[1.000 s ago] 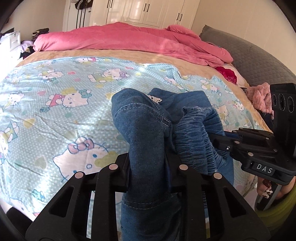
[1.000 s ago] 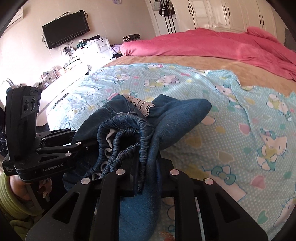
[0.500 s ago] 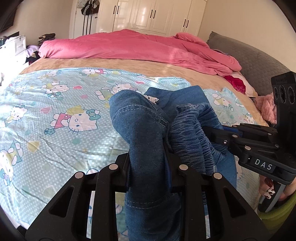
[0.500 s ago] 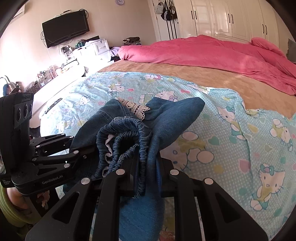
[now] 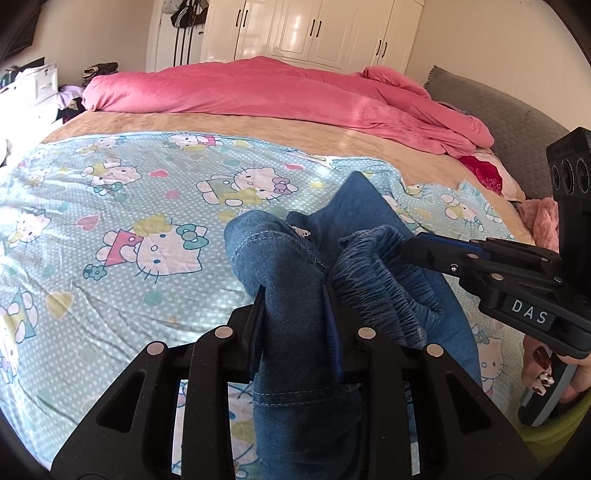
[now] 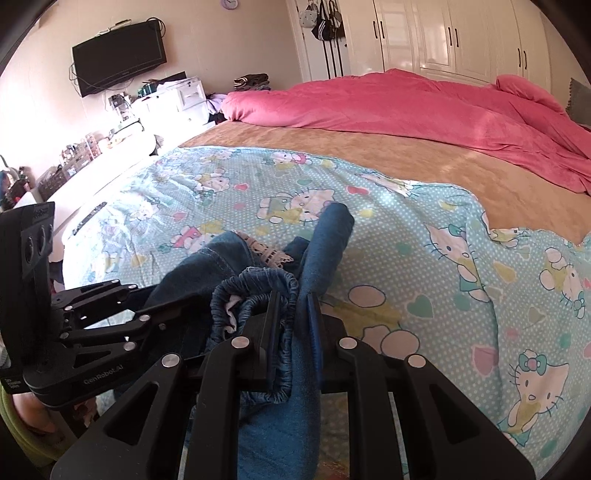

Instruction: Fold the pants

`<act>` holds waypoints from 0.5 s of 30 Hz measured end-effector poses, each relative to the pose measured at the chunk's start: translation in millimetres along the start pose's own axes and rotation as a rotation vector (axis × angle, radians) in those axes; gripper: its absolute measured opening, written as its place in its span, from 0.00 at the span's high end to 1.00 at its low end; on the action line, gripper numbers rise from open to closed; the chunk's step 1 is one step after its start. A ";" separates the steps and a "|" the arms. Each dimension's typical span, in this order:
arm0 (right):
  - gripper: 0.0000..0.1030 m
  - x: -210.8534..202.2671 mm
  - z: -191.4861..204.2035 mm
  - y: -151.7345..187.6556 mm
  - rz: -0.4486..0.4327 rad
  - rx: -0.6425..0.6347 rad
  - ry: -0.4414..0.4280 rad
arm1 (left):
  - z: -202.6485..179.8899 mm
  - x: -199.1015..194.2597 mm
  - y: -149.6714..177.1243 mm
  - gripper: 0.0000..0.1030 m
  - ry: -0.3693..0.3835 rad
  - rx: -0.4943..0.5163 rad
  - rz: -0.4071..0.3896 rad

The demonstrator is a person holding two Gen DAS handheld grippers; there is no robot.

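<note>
Blue denim pants [image 5: 288,273] with a gathered elastic waistband [image 5: 376,280] hang bunched between both grippers, above the near edge of the bed. My left gripper [image 5: 295,299] is shut on a thick fold of the denim. My right gripper [image 6: 291,310] is shut on the elastic waistband [image 6: 258,291] and the denim beside it. The right gripper also shows in the left wrist view [image 5: 417,247], clamped on the waistband. The left gripper shows in the right wrist view [image 6: 162,299] at the left. A white lace trim [image 6: 266,251] peeks out of the pants.
The bed carries a light blue cartoon-cat sheet [image 5: 129,221], a tan blanket [image 6: 406,155] and a pink duvet [image 5: 277,92] at the far side. A grey headboard [image 5: 517,122] is at the right. A dresser [image 6: 166,99], a wall TV [image 6: 118,55] and white wardrobes [image 5: 314,33] line the room.
Both grippers have lifted the bunched pants and tilted up, so more of the sheet and room shows. The grips have not changed.
</note>
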State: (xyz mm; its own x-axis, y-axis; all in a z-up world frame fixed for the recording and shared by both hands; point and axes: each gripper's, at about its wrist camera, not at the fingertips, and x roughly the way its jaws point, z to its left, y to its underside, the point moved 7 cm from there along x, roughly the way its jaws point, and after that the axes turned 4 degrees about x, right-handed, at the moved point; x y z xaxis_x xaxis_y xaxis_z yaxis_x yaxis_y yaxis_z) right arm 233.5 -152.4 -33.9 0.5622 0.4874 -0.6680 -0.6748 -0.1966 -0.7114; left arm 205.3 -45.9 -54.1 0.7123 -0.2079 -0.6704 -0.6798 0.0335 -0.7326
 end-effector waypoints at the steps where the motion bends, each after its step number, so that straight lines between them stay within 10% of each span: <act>1: 0.86 0.9 -1.9 1.1 0.001 -0.001 0.011 | 1.1 0.9 0.6 0.80 -0.004 -0.001 0.001; 9: 0.86 5.0 -18.6 10.2 0.009 0.049 0.050 | 7.1 2.8 4.9 0.73 -0.012 -0.012 0.009; 15: 0.54 1.2 -27.5 11.8 -0.010 0.073 0.089 | 7.7 0.9 6.4 0.69 -0.017 -0.008 0.012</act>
State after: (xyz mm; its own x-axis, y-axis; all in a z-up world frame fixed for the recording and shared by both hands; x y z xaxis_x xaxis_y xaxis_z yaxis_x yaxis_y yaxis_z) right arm 239.3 -177.6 -49.1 0.6068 0.4114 -0.6801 -0.7004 -0.1279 -0.7022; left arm 202.9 -38.4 -60.3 0.7071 -0.1905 -0.6810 -0.6894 0.0282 -0.7238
